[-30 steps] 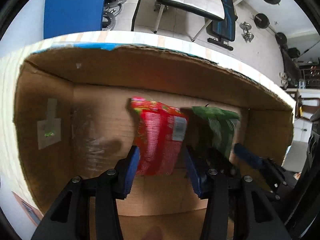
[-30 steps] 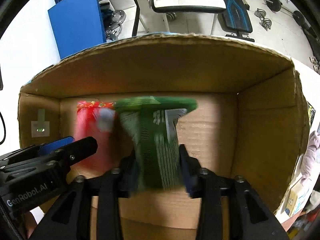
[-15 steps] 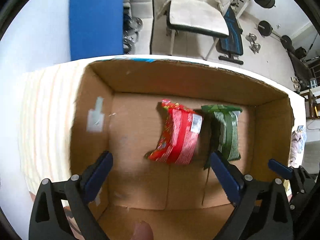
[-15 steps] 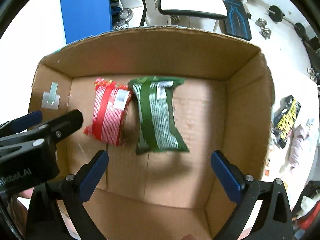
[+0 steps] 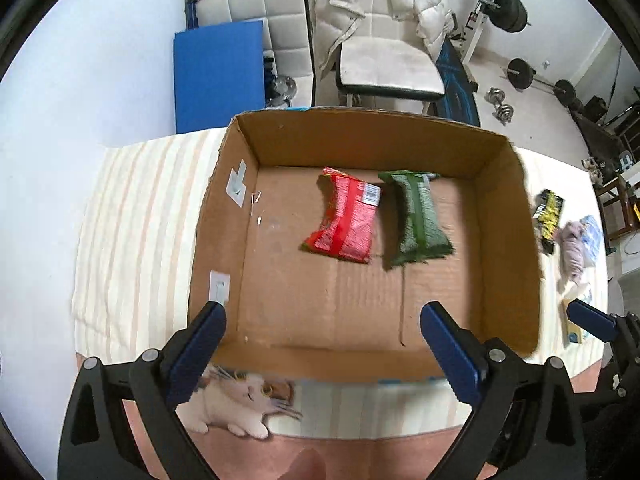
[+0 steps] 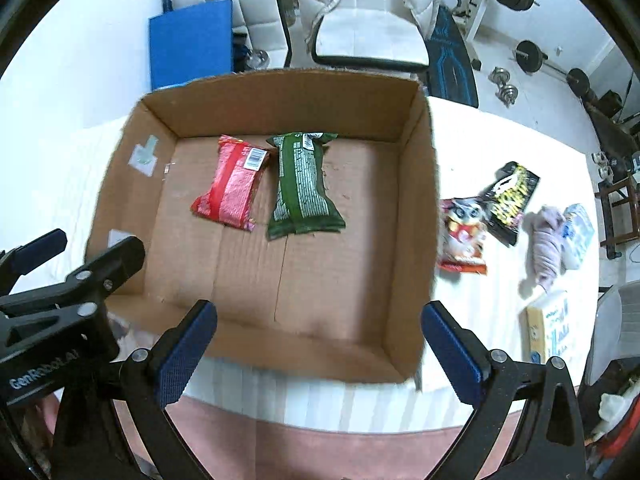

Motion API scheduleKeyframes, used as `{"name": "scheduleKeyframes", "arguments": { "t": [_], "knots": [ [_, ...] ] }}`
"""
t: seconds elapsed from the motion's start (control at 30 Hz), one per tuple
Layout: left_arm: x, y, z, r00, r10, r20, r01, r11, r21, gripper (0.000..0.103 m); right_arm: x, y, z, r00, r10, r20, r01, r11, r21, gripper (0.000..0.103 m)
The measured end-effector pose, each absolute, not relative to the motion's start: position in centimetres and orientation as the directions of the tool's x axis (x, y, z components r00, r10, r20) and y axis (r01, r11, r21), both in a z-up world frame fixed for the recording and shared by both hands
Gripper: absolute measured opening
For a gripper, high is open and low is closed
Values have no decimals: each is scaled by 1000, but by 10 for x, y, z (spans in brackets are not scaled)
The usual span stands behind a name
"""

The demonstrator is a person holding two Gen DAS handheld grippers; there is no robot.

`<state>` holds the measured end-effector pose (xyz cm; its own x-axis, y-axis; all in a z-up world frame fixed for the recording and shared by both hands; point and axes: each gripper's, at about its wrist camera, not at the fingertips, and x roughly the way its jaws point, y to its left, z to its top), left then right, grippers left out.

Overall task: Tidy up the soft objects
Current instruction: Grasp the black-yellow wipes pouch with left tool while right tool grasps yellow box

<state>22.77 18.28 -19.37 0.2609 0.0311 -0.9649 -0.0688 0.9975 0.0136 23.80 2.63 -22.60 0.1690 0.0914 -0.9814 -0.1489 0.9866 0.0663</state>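
Observation:
An open cardboard box (image 5: 224, 216) (image 6: 416, 208) stands on a striped cloth. On its floor lie a red snack bag (image 5: 346, 222) (image 6: 232, 184) and a green snack bag (image 5: 418, 220) (image 6: 302, 184), side by side near the far wall. My left gripper (image 5: 324, 352) is open and empty, above the box's near wall. My right gripper (image 6: 318, 348) is open and empty, also over the near wall. Right of the box lie a black-and-yellow bag (image 6: 510, 200), a red-and-white bag (image 6: 462, 236), a grey soft toy (image 6: 548, 244) and a tissue pack (image 6: 578, 236).
A yellowish box (image 6: 548, 332) lies at the table's right edge. A cat picture (image 5: 240, 400) shows on the cloth in front of the box. Behind the table are a blue mat (image 5: 220, 76), a chair with a white jacket (image 5: 380, 52) and gym weights (image 5: 520, 76).
Both grippers let go of their bags, opened wide and drew back and up out of the box. The red and green bags now lie on the box floor.

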Motion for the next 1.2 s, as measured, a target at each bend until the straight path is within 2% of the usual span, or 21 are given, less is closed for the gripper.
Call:
{"name": "scheduleKeyframes", "arguments": {
  "t": [0.3,0.5,0.6,0.7,0.8,1.0,1.2],
  "knots": [
    [195,144,-144,316,3,-949,-71,997,-20,100,196,-10,-176,225,185,-957,-155,976,152,103],
    [207,70,-119,326,-24,-945,54,999,-7,100,185,-80,-153,266,207,-942,-90,978,189,103],
    [232,26,-132,250,-96,-963,128,990,-66,100,186,-136,-153,286,140,-948,-4,989,145,103],
    [262,-16,-157,157,-141,-977,177,978,-113,100,193,-194,-169,251,65,-966,79,993,87,103],
    [293,-64,-189,91,-100,-991,238,968,-75,100,204,-246,-203,163,35,-986,134,989,58,103],
    [349,-133,-249,3,-17,-1000,314,949,-15,99,226,-306,-278,17,51,-999,172,984,53,103],
    [389,-174,-308,-68,51,-996,362,932,23,99,245,-319,-341,-95,86,-992,173,983,69,101]
  ]
}}
